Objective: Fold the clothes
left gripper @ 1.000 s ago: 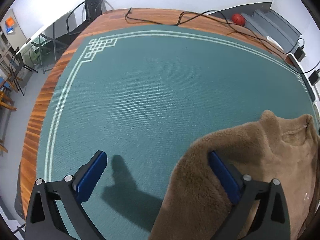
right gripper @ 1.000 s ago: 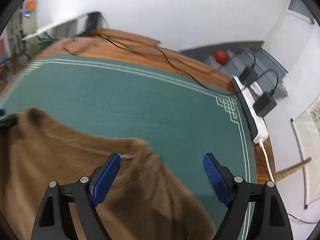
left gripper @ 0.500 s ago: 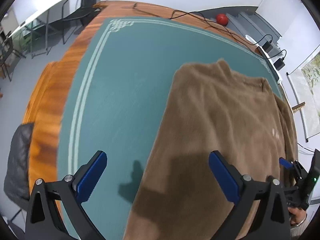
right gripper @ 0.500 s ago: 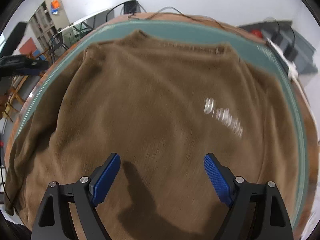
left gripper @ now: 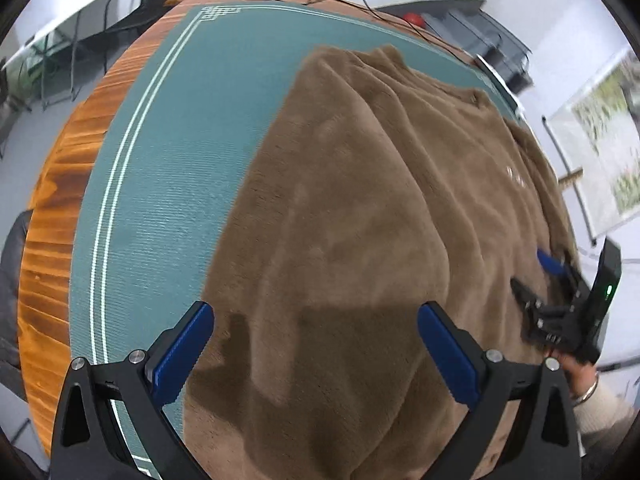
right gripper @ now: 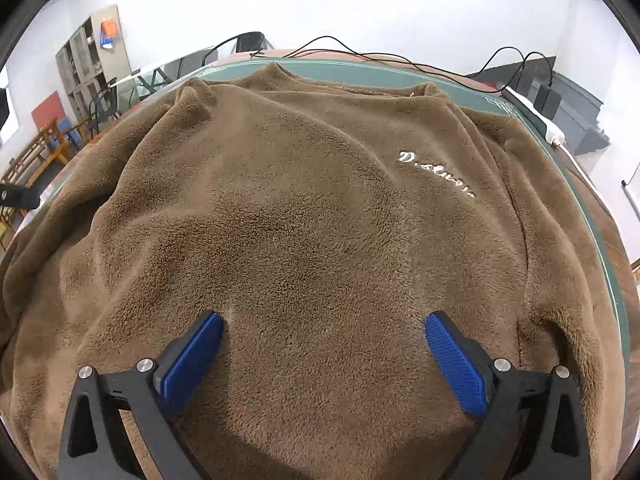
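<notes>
I read the brown sweater (right gripper: 304, 240) as thick matt fleece, fuzzy pile, with pale embroidered lettering (right gripper: 436, 174). Under the sweater, the green mat (left gripper: 160, 184) is ribbed woven cloth, matt. Around the mat, the table rim (left gripper: 52, 216) is glossy varnished wood. Gripper pads (right gripper: 192, 356) look like textured blue rubber on matt black plastic.

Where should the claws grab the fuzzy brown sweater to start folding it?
Probably at a sleeve edge. The sweater lies spread, front up, collar at the far end, and its left sleeve drapes loose beside the body. The left claw could come in from the green mat side and pinch that loose edge; the flat middle offers nothing to pinch. The right claw is opening, holding nothing.
</notes>
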Available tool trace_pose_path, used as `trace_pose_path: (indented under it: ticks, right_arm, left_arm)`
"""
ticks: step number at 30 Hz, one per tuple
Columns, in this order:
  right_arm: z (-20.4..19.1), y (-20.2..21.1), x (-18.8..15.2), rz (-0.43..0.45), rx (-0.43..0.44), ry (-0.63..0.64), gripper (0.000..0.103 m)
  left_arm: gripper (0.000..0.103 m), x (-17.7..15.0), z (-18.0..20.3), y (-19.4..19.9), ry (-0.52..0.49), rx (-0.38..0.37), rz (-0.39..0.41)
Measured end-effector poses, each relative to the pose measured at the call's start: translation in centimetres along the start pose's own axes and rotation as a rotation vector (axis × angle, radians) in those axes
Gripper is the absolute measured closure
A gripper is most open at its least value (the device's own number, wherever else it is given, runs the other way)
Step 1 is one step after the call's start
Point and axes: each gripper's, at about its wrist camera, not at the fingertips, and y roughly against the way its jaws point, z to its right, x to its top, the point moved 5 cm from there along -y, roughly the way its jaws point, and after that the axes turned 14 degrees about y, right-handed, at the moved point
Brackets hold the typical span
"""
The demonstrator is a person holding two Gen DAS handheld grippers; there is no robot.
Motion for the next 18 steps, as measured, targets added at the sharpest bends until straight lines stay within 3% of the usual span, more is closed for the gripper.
trace_pose_path:
  ticks: [5,8,10,13,18]
  right_arm:
    - [-0.2,0.2,-0.2,0.001,-0.005,0.002,0.001]
    - [0.0,-0.2,-0.1,0.001,-0.008,0.003,0.001]
    - [0.0,-0.1,-0.1,0.001,-0.009,0.004,0.001]
    - [0.0,-0.2,0.1,0.001,-0.011,0.005,0.001]
    - [0.1,-0.2,0.0,0.0,-0.011,0.006,0.001]
  left_arm:
    - [0.001,-1.4,1.4,0.9,-0.032,-0.082,-0.006]
    - [0.001,-2.4,3.0,0.6,-0.082,-0.073,-0.01]
    - [0.001,-2.9,4.1,-0.6,-0.11,-0.022,-0.012]
    - [0.001,-2.7,4.6,-2.6,-0.136,0.135,0.011]
    - [0.001,1.0,1.1,-1.5,-0.033,0.297,0.116]
